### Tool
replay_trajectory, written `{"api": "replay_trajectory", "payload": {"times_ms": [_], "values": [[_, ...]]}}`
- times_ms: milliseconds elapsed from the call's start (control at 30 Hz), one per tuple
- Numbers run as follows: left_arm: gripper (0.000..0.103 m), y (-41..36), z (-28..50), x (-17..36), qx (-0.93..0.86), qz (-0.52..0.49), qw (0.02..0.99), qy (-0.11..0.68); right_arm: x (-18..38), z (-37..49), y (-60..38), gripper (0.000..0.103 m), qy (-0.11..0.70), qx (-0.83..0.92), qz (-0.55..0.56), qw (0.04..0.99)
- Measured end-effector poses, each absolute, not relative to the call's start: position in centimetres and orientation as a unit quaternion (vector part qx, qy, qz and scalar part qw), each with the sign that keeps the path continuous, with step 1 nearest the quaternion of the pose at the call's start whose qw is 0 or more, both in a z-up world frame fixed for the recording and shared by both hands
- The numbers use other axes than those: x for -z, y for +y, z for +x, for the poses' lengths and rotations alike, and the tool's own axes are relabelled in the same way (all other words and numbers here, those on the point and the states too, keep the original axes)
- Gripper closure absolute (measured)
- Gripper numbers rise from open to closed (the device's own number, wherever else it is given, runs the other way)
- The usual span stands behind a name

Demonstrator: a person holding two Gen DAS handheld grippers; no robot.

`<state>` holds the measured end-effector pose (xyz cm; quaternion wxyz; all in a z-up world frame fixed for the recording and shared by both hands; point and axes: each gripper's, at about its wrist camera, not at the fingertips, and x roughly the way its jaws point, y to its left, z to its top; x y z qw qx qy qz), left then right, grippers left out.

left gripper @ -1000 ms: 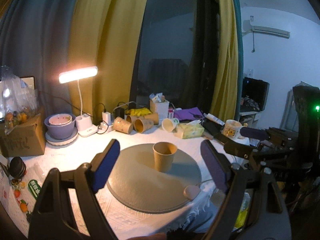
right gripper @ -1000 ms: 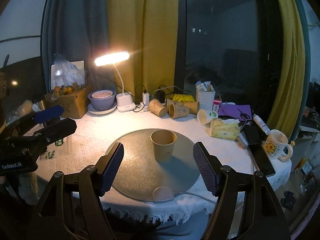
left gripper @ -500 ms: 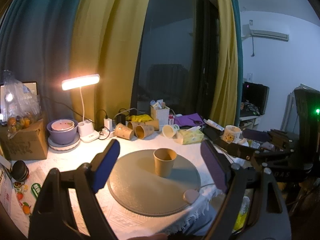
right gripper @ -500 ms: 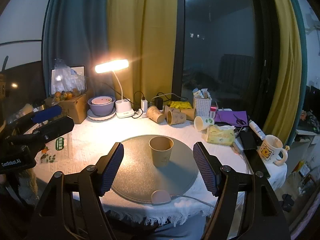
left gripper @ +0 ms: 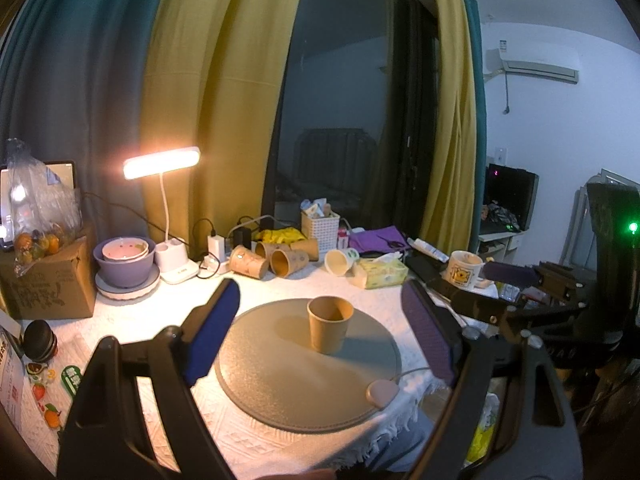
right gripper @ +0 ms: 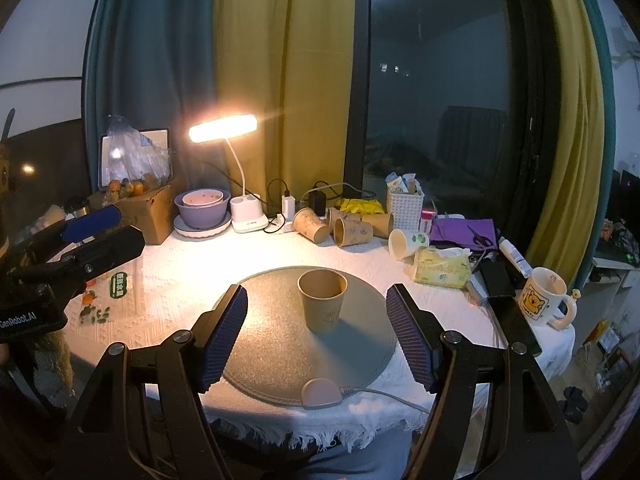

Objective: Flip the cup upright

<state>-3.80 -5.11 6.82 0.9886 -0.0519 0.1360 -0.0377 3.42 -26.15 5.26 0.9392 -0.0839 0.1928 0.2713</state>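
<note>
White tablecloth [right gripper: 168, 280] carries a grey round mat [right gripper: 280, 340]; the paper cup [right gripper: 322, 306] stands upright on it. Both left gripper [left gripper: 320, 336] and right gripper [right gripper: 316, 334] have drawn back, jaws wide, empty: flip appears complete

Only thing I can actually read is "GenRobot.AI", white letters on the black body of the left gripper [right gripper: 92, 236] at the left edge of the right wrist view. The brown cardboard box [left gripper: 44, 280] and the small green sticker [right gripper: 119, 284] both have print, way too blurry to make out.
</note>
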Motion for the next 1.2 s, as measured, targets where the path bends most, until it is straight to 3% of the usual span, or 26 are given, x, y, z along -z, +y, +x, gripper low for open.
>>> {"api": "replay_trajectory", "payload": {"times_ms": [1200], "values": [[0.019, -5.42, -3.97, -6.38, 0.038, -0.054, 0.988, 0.141, -5.26, 3.50, -26.05, 0.028, 0.194, -0.271, -0.084, 0.939]]}}
